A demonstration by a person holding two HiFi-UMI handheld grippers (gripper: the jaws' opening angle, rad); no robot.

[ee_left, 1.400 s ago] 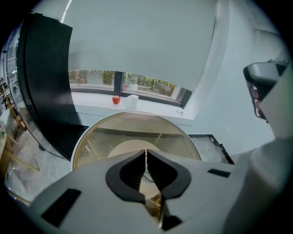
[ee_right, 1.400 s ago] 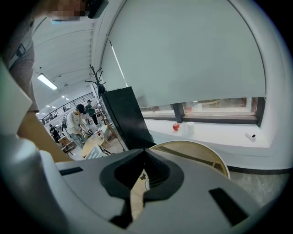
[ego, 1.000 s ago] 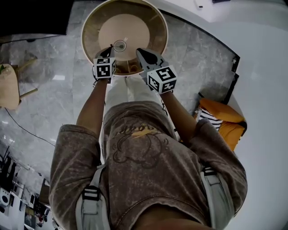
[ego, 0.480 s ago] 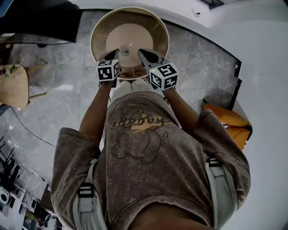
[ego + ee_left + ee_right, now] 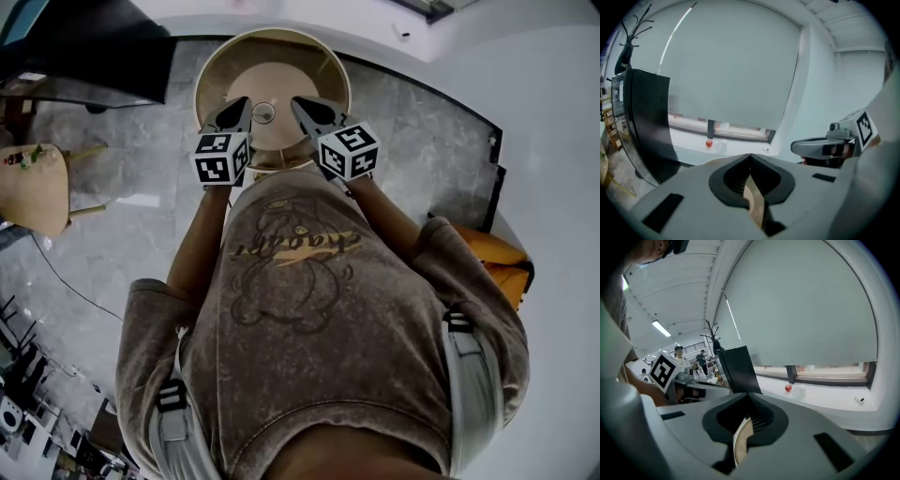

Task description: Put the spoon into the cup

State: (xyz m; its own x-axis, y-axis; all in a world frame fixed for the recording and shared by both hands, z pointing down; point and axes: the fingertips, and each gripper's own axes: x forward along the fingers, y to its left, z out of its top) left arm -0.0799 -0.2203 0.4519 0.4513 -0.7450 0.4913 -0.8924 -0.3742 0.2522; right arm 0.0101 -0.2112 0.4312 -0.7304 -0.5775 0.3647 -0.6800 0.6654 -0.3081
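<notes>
In the head view, you hold both tools above the round table (image 5: 211, 73). The left gripper (image 5: 244, 101) and right gripper (image 5: 295, 101) flank the cup (image 5: 263, 112), which stands near the table's middle (the spoon is too small to make out).

In the left gripper view, your left claw is clenched, tips meeting, with nothing gripped.

In the right gripper view, those jaws meet too, empty. A small red ball (image 5: 788, 388) sits on the far ledge (image 5: 825, 398).

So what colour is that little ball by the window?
The ball is red, clearest in right gripper view.
</notes>
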